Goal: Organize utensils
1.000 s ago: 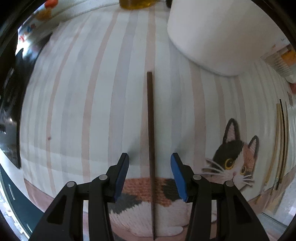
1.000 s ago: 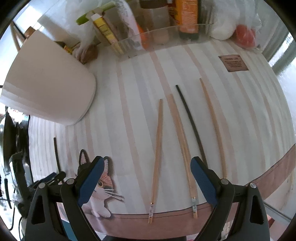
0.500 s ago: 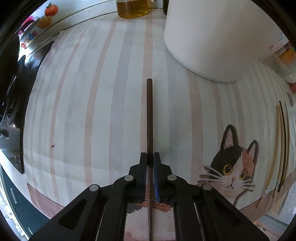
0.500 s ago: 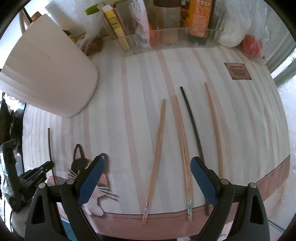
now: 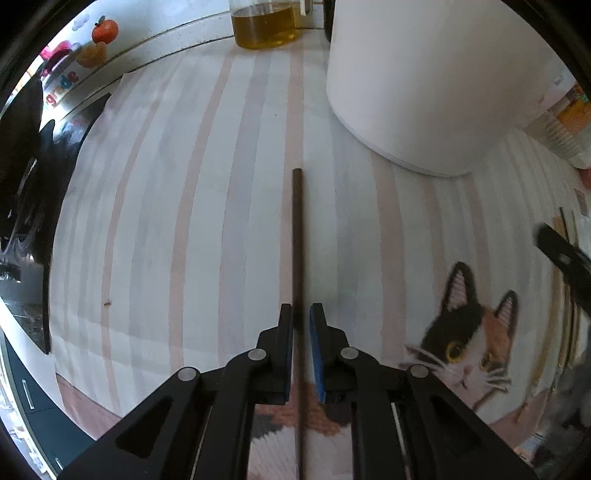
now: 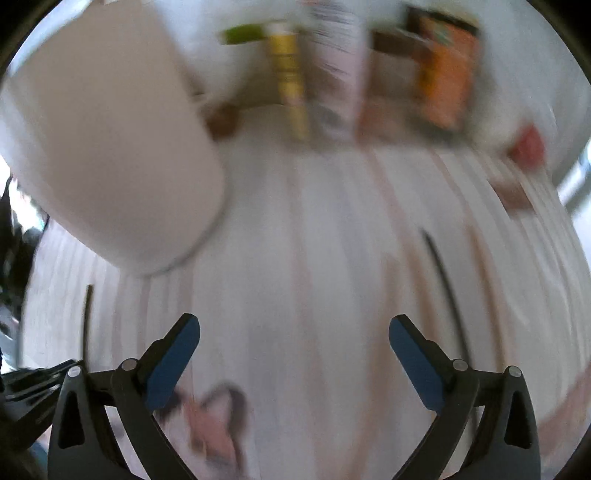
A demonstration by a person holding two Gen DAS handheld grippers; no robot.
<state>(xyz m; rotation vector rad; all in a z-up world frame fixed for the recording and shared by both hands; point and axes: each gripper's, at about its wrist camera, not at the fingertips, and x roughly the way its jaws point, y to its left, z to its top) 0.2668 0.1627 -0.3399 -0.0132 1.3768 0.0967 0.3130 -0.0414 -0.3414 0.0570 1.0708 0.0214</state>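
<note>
One dark chopstick (image 5: 297,236) is seen between the blue pads of the left gripper (image 5: 301,314), which were spread wide a second ago, then pinched tight on it, and are now easing apart again; a thin gap shows at the right pad, so whether the stick is still pinched cannot be told. The stick lies along a stripe of the striped cloth (image 5: 192,206), its far end short of the white container (image 5: 424,92). A jar of yellow liquid (image 5: 264,27) is placed at the far edge, left of the container, and a cat picture (image 5: 465,343) is printed on the cloth to the right. The right wrist view, sharp before, is now blurred. The right gripper (image 6: 293,332) is spread wide and opening further, nothing between its pads. A second dark chopstick (image 6: 441,273) is made out beyond it on the right; blurred packages (image 6: 441,70) line the back.
</note>
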